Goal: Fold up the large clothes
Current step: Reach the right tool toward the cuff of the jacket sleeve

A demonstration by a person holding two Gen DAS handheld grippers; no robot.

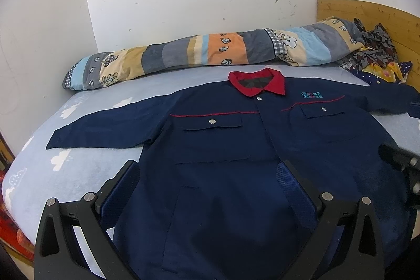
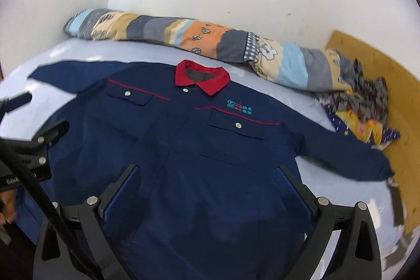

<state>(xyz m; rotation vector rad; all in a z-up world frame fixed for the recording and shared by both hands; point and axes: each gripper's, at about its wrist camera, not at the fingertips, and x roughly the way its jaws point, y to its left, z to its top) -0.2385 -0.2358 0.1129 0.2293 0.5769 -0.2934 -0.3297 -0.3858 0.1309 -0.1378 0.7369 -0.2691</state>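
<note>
A navy work jacket (image 1: 223, 143) with a red collar (image 1: 258, 82) lies flat and face up on the bed, both sleeves spread out sideways. My left gripper (image 1: 210, 167) hovers open over its lower front, nothing between the blue pads. In the right wrist view the same jacket (image 2: 199, 148) fills the middle, red collar (image 2: 202, 80) at the far end. My right gripper (image 2: 207, 172) is open above the jacket's lower front, holding nothing. The left gripper's body (image 2: 39, 148) shows at that view's left edge, and the right gripper's body (image 1: 401, 159) at the left wrist view's right edge.
A light blue sheet with white clouds (image 1: 78, 164) covers the bed. A rolled patchwork quilt (image 1: 210, 54) lies along the white wall. Crumpled patterned clothes (image 1: 375, 54) are heaped by the wooden headboard (image 1: 367, 15) at the right. A black cable (image 2: 39, 196) crosses the right wrist view's left side.
</note>
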